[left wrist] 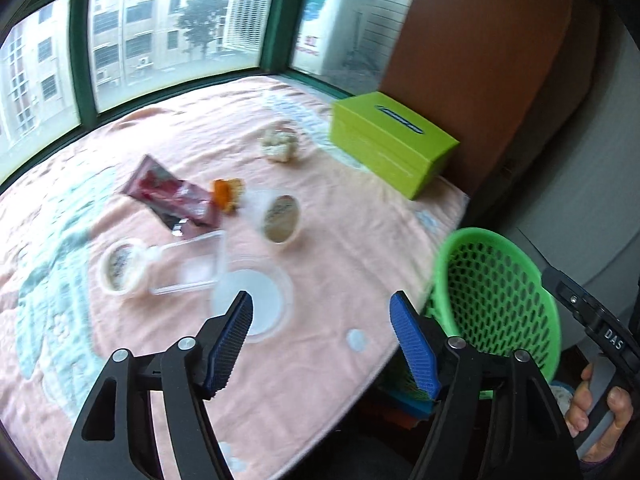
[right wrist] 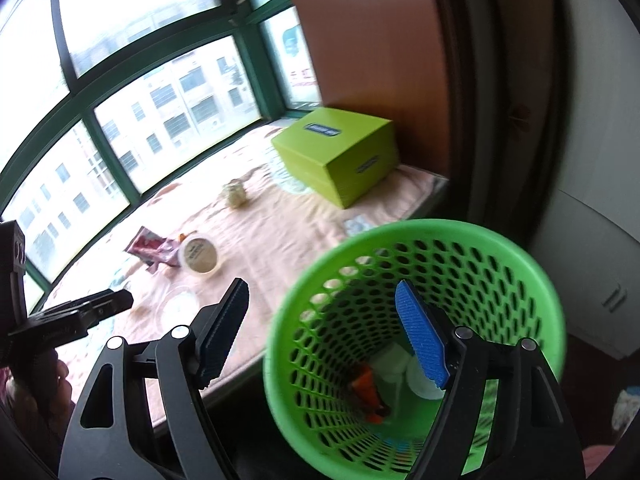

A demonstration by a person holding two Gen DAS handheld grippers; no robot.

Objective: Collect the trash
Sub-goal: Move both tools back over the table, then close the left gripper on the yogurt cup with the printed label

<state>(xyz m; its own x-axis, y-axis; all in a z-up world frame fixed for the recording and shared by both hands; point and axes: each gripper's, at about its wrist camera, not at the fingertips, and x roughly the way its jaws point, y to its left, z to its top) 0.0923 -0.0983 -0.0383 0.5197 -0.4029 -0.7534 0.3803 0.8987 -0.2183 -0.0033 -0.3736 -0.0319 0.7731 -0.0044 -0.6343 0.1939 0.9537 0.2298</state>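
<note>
Left gripper (left wrist: 322, 308) (open), round lid (left wrist: 256, 300), table edge (left wrist: 404, 344)

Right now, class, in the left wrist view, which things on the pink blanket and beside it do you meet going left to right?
Small tub → red wrapper → orange scrap → tipped cup → lime-green box → green basket.

Both the left tongs (left wrist: 322, 336) and right tongs (right wrist: 324, 330) angle downward, jaws apart and empty.
</note>
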